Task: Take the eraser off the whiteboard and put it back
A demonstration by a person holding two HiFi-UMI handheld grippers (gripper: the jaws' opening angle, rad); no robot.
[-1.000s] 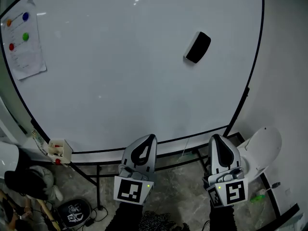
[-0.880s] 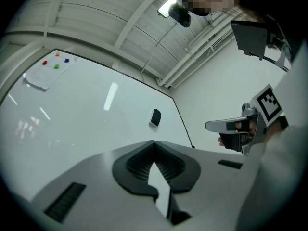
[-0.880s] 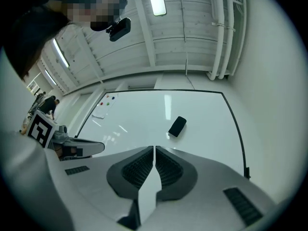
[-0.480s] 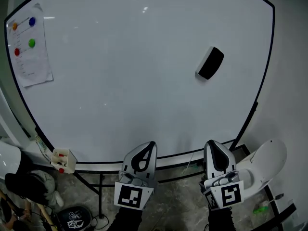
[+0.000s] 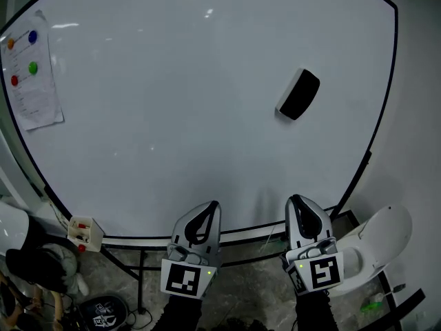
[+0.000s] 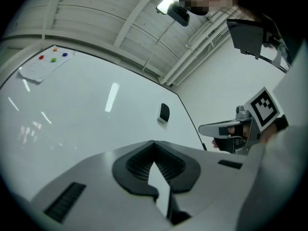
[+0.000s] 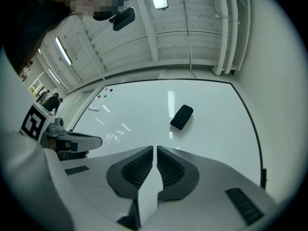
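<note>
A black eraser (image 5: 299, 94) clings to the whiteboard (image 5: 172, 102) at its right side; it also shows small in the left gripper view (image 6: 164, 112) and larger in the right gripper view (image 7: 182, 117). My left gripper (image 5: 207, 209) is shut and empty, low before the board's bottom edge. My right gripper (image 5: 299, 204) is beside it, shut with nothing between its jaws, well below the eraser. Each gripper sees the other: the right gripper (image 6: 216, 129) in the left gripper view, the left gripper (image 7: 89, 141) in the right gripper view.
A paper sheet with coloured magnets (image 5: 26, 74) hangs at the board's left edge. A small marker box (image 5: 84, 232) sits at the lower left corner. The black stand legs (image 5: 134, 267), a white round object (image 5: 375, 236) and bags (image 5: 41, 267) lie on the floor below.
Both grippers moved a little forward toward the board's bottom edge, the right one drifting left. The view shifted, so the eraser sits lower and further right in the picture.
</note>
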